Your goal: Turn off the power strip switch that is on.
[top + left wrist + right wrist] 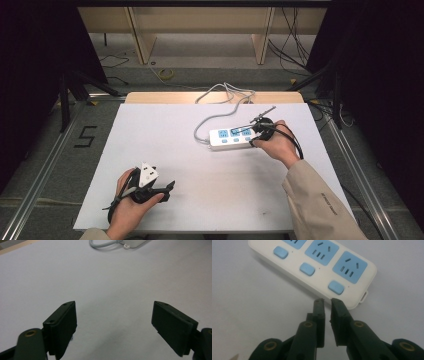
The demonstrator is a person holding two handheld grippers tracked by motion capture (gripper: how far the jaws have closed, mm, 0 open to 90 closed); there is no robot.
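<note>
The right tongs (327, 301) are seen nearly closed, with only a narrow slit left between the two black jaws and nothing held in it. Their tips are placed just beside the near long edge of a white power strip (294, 272), close to its rounded end; whether the edge is touched cannot be told. Straight ahead of these tips a light blue switch (336, 287) is set in the strip, and beyond it a blue socket face (349, 266). Two more switches and sockets are ranged along the strip, away to the left of the tongs.

From above, the right tongs (260, 126) are shown gripped in the right hand (278, 145) at the right end of the power strip (227, 139), whose grey cord (220, 102) is looped off toward the far edge of the table (165, 150).

The left tongs (113, 322) are held wide apart above the bare white surface, with nothing between the jaws. The strip's cord end is seen far ahead of them, well apart. In the high view the left tongs (167, 187) are held by the left hand (127, 207) near the table's near edge.
</note>
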